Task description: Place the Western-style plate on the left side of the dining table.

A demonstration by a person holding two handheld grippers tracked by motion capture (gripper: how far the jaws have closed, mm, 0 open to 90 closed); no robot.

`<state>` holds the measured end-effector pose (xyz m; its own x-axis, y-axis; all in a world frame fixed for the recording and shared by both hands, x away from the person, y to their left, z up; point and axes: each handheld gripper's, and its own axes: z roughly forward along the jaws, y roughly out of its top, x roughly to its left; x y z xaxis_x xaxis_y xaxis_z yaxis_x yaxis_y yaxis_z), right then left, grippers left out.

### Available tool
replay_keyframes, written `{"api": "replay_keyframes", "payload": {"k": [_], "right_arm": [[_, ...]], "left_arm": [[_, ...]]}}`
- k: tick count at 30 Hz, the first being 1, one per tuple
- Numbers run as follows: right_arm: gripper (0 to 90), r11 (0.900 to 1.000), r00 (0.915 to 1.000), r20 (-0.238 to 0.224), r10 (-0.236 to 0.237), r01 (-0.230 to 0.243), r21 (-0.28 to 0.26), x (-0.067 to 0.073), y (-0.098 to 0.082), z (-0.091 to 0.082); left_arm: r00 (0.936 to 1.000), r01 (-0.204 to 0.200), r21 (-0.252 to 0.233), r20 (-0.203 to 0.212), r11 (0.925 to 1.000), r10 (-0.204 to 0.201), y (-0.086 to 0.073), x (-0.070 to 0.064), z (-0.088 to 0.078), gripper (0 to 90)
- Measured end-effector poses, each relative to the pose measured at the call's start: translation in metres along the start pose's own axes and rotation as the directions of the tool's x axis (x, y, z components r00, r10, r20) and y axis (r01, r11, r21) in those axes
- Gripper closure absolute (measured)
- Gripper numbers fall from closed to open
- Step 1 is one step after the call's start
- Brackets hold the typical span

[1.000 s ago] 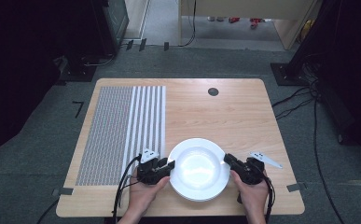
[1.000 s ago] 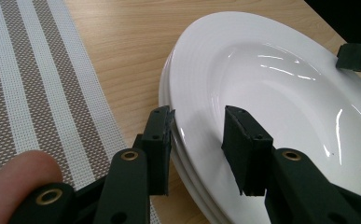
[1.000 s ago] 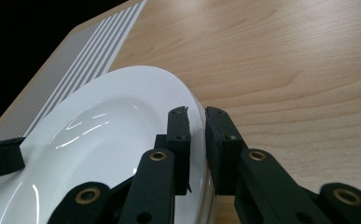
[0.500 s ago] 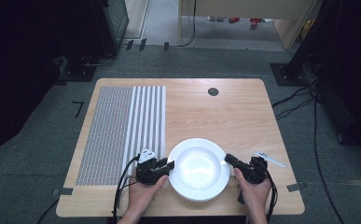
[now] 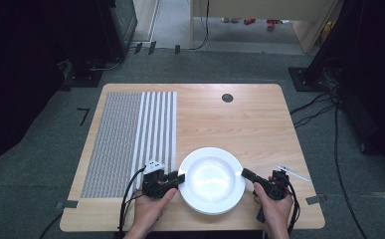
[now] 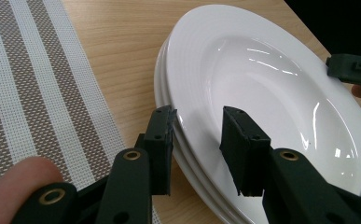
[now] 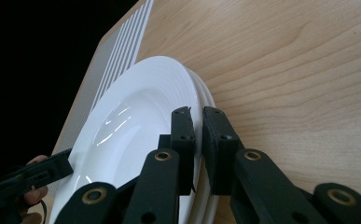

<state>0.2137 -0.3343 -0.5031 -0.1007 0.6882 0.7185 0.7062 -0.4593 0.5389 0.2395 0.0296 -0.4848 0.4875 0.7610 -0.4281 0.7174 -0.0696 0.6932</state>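
Observation:
A stack of white deep plates [image 5: 212, 175] sits near the front edge of the wooden table [image 5: 240, 119]. My left gripper [image 5: 180, 178] reaches its left rim. In the left gripper view its jaws [image 6: 197, 122] straddle the rim of the plates [image 6: 243, 70] with a wide gap, one jaw outside the edge and one over the top plate, and the pads are not pressing. My right gripper [image 5: 244, 173] is at the right rim. In the right gripper view its jaws [image 7: 197, 112] are shut on the thin edge of the top plate [image 7: 136, 107].
A woven striped placemat [image 5: 130, 134] covers the table's left part, close beside the left hand. A white pen [image 5: 292, 173] lies right of the right gripper. A round black grommet [image 5: 227, 97] sits at the far edge. Cables trail off the front edge.

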Motion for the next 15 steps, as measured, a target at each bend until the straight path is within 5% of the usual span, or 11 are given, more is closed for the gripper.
{"api": "replay_keyframes", "payload": {"k": [8, 15], "right_arm": [[82.2, 0.997, 0.9944, -0.073, 0.076, -0.074, 0.036, -0.0036, -0.0010, 0.0025], [83.3, 0.998, 0.9921, -0.111, 0.058, -0.058, 0.003, -0.0023, -0.0023, 0.0040]], "left_arm": [[0.9985, 0.048, -0.004, 0.028, 0.9988, -0.048, -0.0004, 0.0041, -0.0009, 65.0], [0.9979, 0.055, -0.015, 0.033, 0.9984, -0.055, -0.0010, 0.0047, -0.0003, 65.0]]}}
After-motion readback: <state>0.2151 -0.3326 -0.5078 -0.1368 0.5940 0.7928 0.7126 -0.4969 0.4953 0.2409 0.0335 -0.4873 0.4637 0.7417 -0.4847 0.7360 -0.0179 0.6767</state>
